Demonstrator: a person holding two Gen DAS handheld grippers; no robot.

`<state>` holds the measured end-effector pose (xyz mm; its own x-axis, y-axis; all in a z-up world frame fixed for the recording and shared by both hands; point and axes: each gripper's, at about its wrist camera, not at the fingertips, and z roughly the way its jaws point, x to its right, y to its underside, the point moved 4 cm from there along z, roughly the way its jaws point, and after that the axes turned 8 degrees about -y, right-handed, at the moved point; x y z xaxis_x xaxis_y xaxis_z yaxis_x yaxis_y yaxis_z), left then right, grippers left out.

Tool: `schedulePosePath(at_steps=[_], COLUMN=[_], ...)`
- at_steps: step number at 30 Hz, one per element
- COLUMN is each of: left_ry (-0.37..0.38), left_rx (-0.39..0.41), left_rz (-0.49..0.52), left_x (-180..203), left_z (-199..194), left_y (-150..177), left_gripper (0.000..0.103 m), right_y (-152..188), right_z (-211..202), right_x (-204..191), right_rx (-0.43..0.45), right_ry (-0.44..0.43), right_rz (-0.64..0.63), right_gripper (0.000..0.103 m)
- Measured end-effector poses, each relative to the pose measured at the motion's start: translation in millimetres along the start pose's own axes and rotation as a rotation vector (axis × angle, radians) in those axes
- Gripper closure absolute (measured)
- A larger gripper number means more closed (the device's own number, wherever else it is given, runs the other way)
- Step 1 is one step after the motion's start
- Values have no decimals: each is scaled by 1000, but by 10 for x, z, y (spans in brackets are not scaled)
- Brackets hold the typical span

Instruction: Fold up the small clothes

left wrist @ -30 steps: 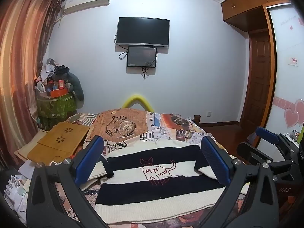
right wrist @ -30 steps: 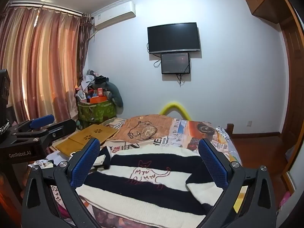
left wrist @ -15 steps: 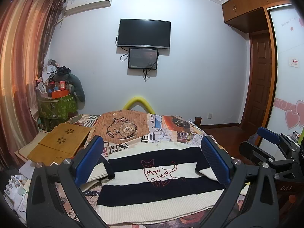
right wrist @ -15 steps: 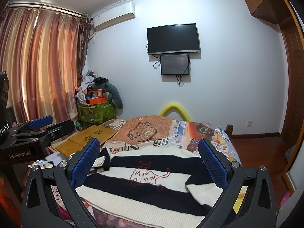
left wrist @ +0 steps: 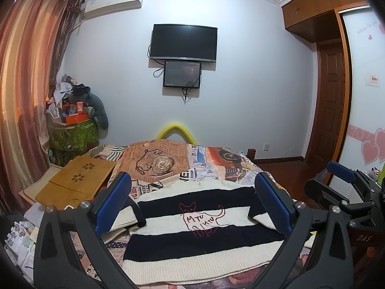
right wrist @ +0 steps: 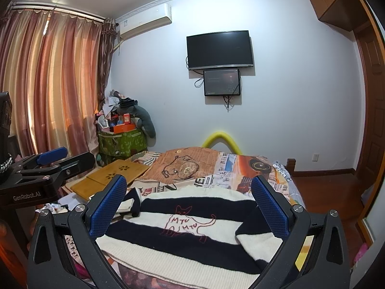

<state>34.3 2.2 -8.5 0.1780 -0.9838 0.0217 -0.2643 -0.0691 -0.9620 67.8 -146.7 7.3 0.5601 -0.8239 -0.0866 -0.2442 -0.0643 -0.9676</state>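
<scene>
Left wrist view: your left gripper [left wrist: 193,207] hangs spread wide and empty above the bed [left wrist: 216,161], with the striped sweater [left wrist: 199,231] lying flat just ahead and below it, sleeves tucked in at each side. Your right gripper [right wrist: 190,213] is likewise spread, holding nothing, and the sweater [right wrist: 182,231] sits between and beyond its fingers. You look to be at the start of a fold, nothing grasped yet. Next, lower both grippers to the near hem corners, pinch the knit, and carry it toward the collar.
</scene>
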Motion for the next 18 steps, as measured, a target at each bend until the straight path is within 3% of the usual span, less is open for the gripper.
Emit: schedulePosePath(at_steps=[18], left_ry=[-3], left_rx=[6], left_rz=[1], left_x=[-21], left_z=[7], left_y=[-12], left_gripper=[0], right_y=[-20], right_z=[-9], right_x=[26], right_rx=[6], right_ry=[0], right_rz=[1], right_gripper=[0])
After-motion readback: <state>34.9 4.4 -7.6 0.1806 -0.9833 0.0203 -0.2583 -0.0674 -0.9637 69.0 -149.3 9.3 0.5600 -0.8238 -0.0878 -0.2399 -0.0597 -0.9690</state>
